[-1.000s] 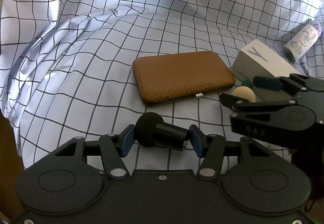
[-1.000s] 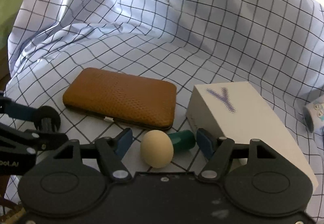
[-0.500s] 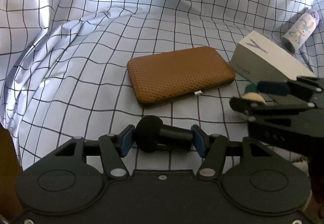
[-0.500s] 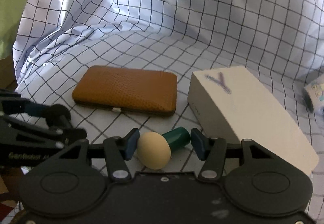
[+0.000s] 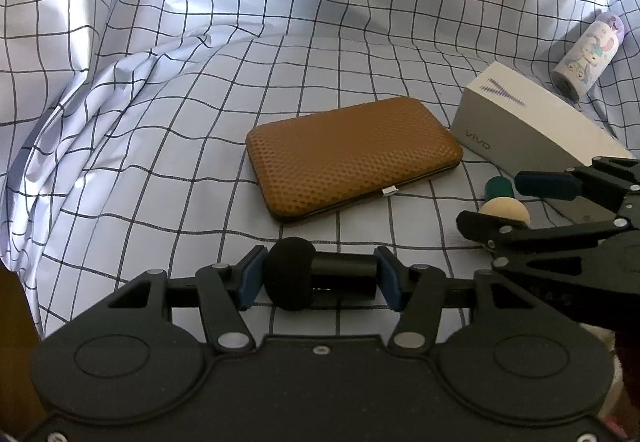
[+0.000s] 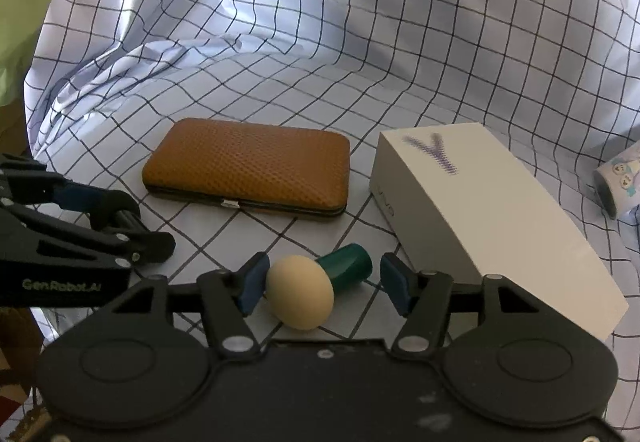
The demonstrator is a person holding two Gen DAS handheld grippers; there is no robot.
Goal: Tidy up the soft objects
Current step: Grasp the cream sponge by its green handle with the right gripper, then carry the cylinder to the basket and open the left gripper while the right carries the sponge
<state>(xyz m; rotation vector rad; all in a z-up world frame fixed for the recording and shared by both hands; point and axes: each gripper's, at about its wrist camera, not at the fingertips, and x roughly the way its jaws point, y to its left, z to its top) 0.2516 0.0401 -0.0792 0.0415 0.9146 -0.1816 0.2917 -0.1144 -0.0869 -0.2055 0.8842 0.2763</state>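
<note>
Left gripper point(image 5: 319, 282): closed on the black foam-headed applicator with a short black cylindrical handle point(image 5: 316, 276). One blue pad is pressed to the foam head and the other to the handle's end. The jaws have just been closing on it.
Right gripper point(image 6: 322, 282): jaws apart, and they have just been opening. The beige egg-shaped sponge on a dark green cylindrical handle point(image 6: 304, 296) lies between them. One pad is at the sponge head, while a gap is seen between the other pad and the handle's end, so no grip is made.
Where the soft things are: both are low over the white cloth with a black grid pattern point(image 5: 160, 122). They sit in front of the brown textured rectangular case point(image 5: 352, 158) and the white cardboard phone box point(image 5: 532, 130).
Step in hand: judged to be the pick-up of the two sponge tools, with the left one secured and the right one not.
Next move: a firm closing of the right jaws is called for, with the pads set squarely on head and handle end. Both tools could then be lifted. The soft heads are expected to squash and slip if pinched off-centre.
Hard to make out: no container or target place for the sponges is shown. It cannot be told whether either tool rests on the cloth.
Cut off: the small pastel-printed bottle point(image 5: 586, 54) lies at the edge, and a green lettered box point(image 6: 24, 2) is only partly seen.
</note>
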